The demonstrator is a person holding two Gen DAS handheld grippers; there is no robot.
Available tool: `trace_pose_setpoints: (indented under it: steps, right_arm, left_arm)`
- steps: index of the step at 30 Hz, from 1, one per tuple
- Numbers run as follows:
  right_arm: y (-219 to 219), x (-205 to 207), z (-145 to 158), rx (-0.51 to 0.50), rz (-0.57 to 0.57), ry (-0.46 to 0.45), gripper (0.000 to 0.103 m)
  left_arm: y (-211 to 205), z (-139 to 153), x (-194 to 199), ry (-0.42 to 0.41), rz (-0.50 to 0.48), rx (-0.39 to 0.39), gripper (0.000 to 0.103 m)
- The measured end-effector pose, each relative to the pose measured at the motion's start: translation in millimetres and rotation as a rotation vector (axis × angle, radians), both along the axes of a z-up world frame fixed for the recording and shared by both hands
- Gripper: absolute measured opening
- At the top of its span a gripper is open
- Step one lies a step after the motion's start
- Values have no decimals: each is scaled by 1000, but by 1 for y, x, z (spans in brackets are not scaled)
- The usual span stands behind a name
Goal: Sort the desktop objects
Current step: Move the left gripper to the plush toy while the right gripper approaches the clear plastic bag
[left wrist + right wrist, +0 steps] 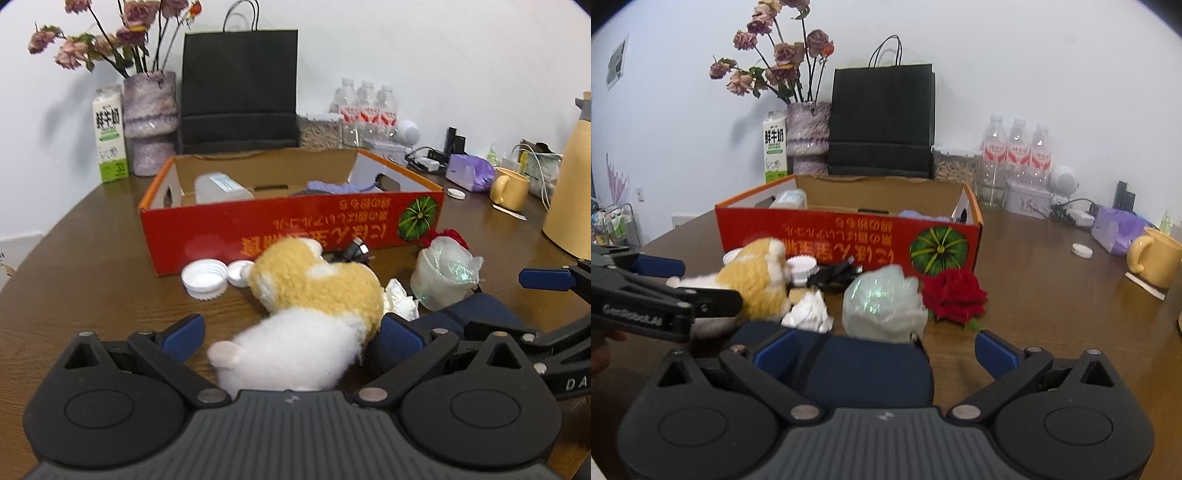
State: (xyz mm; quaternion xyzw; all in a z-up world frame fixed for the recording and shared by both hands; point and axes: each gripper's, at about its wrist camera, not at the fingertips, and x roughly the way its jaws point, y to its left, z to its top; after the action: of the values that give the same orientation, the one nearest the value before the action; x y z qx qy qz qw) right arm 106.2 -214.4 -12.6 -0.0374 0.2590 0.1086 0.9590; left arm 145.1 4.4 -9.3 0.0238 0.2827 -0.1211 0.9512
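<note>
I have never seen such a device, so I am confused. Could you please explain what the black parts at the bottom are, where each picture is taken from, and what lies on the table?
There is no robot. A person holds two hand grippers, each with a camera looking forward along its two blue-padded fingers.

The left camera shows the left gripper, open around a plush toy but not closed on it.

The right camera shows the right gripper, open around a dark blue item; what it is, I cannot tell.

On the brown table stand a red box partly filled, white caps, crumpled tissue, a plastic wrap and a red rose.
</note>
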Motion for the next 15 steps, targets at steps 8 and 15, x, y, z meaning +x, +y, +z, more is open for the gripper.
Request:
trace_pose_setpoints:
  steps: [8,15]
  right_arm:
    - [-1,7,3,-5,-29,3,103]
    - [5,35,4,-5,-47,25,102]
  left_arm:
    - [4,-5,11,41,-2,-45,101]
    - [2,-7,15,59,-14,-61,94]
